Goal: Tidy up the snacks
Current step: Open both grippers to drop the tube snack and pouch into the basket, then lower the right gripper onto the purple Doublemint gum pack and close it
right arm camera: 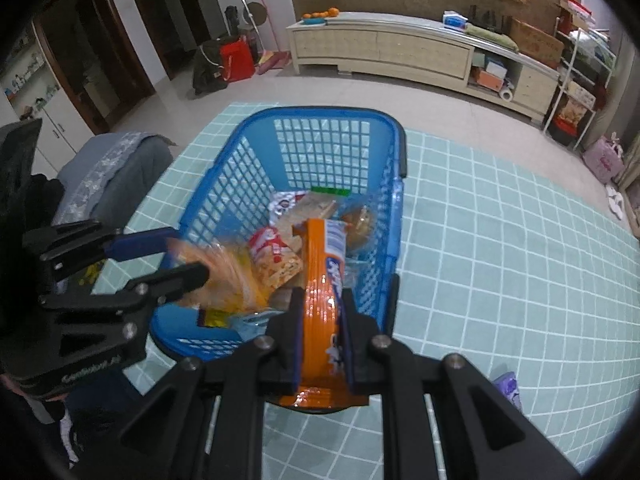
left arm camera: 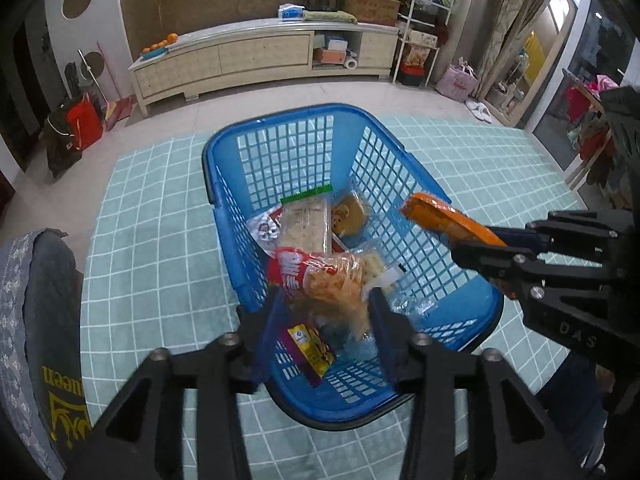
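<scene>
Living-room floor, pale green grid mat [left arm camera: 140,220] under a blue basket [left arm camera: 280,120], centre of both frames; long sideboard [left arm camera: 260,52] along the upper wall.

Basket already holds several packets: a clear bag of flat biscuits, a round cookie, a yellow sachet low down.

Left gripper [left arm camera: 326,308] over the near end, fingers apart; the red-and-orange crisp bag [left arm camera: 320,276] sits blurred between them, pads not pressing it. Likely light, soft, crinkly film, contents brittle; best taken by the sealed end, not squeezed across the middle.

Right gripper [right arm camera: 322,312] clamped on the orange biscuit pack [right arm camera: 320,280], lower centre of its own view, held just above the basket's right rim. Stiff, long, glossy; could slide, so hold mid-length.
</scene>
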Demonstrator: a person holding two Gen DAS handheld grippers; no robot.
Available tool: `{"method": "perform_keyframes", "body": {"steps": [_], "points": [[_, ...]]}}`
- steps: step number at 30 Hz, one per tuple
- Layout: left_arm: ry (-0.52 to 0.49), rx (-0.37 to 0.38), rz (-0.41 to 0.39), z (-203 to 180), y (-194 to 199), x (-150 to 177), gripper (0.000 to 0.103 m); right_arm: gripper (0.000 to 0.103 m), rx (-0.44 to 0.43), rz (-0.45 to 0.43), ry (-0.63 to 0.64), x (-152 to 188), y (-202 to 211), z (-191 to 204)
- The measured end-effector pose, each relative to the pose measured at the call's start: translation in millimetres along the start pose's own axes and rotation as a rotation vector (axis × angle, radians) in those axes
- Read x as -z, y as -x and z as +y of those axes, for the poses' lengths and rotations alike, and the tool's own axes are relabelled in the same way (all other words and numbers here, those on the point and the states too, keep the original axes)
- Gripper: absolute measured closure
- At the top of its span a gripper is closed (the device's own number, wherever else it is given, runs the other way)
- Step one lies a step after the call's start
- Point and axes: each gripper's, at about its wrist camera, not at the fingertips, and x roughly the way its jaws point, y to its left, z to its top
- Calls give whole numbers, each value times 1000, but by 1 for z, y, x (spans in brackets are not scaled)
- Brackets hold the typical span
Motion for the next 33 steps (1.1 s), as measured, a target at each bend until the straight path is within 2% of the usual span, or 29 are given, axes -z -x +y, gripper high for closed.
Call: {"method": "perform_keyframes", "body": {"steps": [3,5,6,7,13,20,21,23,26,30,33], "points": [[-16,-13,-3,-3,1,3,45,80,12,7,-2,2,-2,1],[-14,-14,-9,-3,3,4,40,62,29,5,-3,3,0,0],[-12,-14,-14,-3,4,4,39,43,35,1,-4,4,1,0],[-7,-15,-20,-3,6,4,37,31,34,-3,-9,5,3,-1],[4,-9,-60,-6,18,7,23,24,29,-45,-42,6,21,-10],[-7,-34,-85,-21,32,11,17,23,34,-77,-47,16,45,-22],[-6,-34,-89,-23,34,12,16,20,32,-82,-49,18,49,-24],[-4,-36,-97,-28,38,15,11,12,30,-90,-51,24,55,-28],[-4,-29,-126,-37,46,22,0,12,32,-101,-57,34,64,-36],[12,-18,-154,-49,54,31,0,11,40,-121,-69,49,73,-47],[8,-30,-163,-62,57,38,0,0,41,-129,-76,64,77,-56]]}}
